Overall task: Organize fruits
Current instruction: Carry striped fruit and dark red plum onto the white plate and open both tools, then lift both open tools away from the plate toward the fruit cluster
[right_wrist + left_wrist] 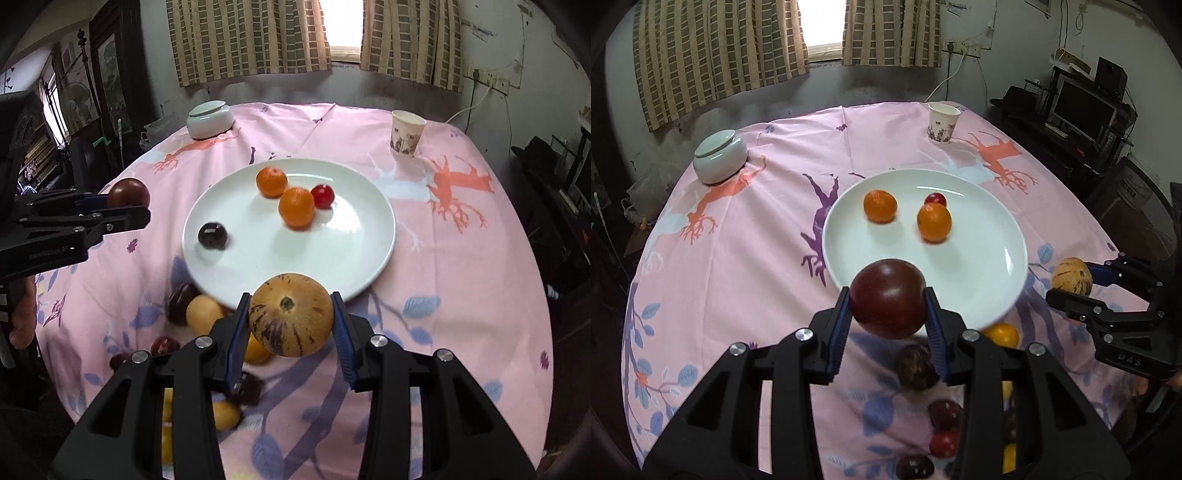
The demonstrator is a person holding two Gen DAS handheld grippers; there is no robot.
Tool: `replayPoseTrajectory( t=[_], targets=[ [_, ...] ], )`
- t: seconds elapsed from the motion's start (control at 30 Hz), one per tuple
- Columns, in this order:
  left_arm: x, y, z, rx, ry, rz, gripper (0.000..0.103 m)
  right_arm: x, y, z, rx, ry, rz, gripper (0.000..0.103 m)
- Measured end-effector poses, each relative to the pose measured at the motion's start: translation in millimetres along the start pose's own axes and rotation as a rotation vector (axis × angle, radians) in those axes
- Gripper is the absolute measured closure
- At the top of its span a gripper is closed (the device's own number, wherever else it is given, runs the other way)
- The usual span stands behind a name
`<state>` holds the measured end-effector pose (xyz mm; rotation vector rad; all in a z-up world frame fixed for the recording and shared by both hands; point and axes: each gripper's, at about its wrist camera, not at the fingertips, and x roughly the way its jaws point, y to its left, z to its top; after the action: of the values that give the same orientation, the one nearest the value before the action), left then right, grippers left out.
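Observation:
A white plate (979, 266) (351, 258) lies mid-table with two oranges (880, 206) (296, 206), a small red fruit (935, 199) (322, 196) and, in the right wrist view, a dark plum (211, 235). My left gripper (889, 314) (129, 206) is shut on a dark red fruit (888, 298) (128, 192), held above the plate's near rim. My right gripper (291, 325) (1075, 282) is shut on a tan striped melon (291, 319) (1072, 276), held off the plate's near edge. Several loose plums and yellow fruits (916, 365) (204, 314) lie on the cloth below the grippers.
A pink patterned tablecloth (757, 258) covers the round table. A lidded pale ceramic jar (719, 157) (209, 120) stands far left and a paper cup (942, 123) (406, 133) far right. Shelves and a monitor (1082, 110) stand beyond the table's right side.

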<state>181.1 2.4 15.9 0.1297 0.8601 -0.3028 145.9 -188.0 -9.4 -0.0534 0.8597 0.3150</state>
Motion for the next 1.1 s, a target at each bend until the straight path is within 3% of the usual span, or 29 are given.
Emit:
replayPoseTrajectory(
  t=[0.13, 0.27, 0.53, 0.8, 0.87, 0.9, 0.93, 1.1],
  targets=[
    [54, 8, 33, -0.037, 0.062, -0.004, 0.064, 39, -6, 38, -0.072, 0.011, -0.055, 0.061],
    [100, 12, 42, -0.047, 0.124, 0.023, 0.064, 78, -10, 54, -0.118, 0.057, -0.100, 0.061],
    [136, 19, 54, -0.059, 0.174, 0.014, 0.064, 126, -28, 71, -0.120, 0.105, -0.108, 0.061],
    [147, 19, 58, -0.053, 0.187, 0.013, 0.063, 141, -41, 75, -0.099, 0.106, -0.102, 0.059],
    [145, 18, 60, -0.054, 0.181, 0.016, 0.054, 139, -38, 77, -0.120, 0.079, -0.134, 0.053],
    [140, 18, 61, -0.055, 0.167, 0.014, 0.039, 135, -37, 77, -0.127, 0.060, -0.163, 0.047],
    [134, 19, 62, -0.056, 0.146, 0.015, 0.033, 130, -37, 78, -0.129, 0.043, -0.177, 0.042],
    [81, 23, 61, -0.058, 0.055, -0.003, 0.029, 83, -41, 77, -0.099, -0.016, -0.186, 0.042]
  ],
)
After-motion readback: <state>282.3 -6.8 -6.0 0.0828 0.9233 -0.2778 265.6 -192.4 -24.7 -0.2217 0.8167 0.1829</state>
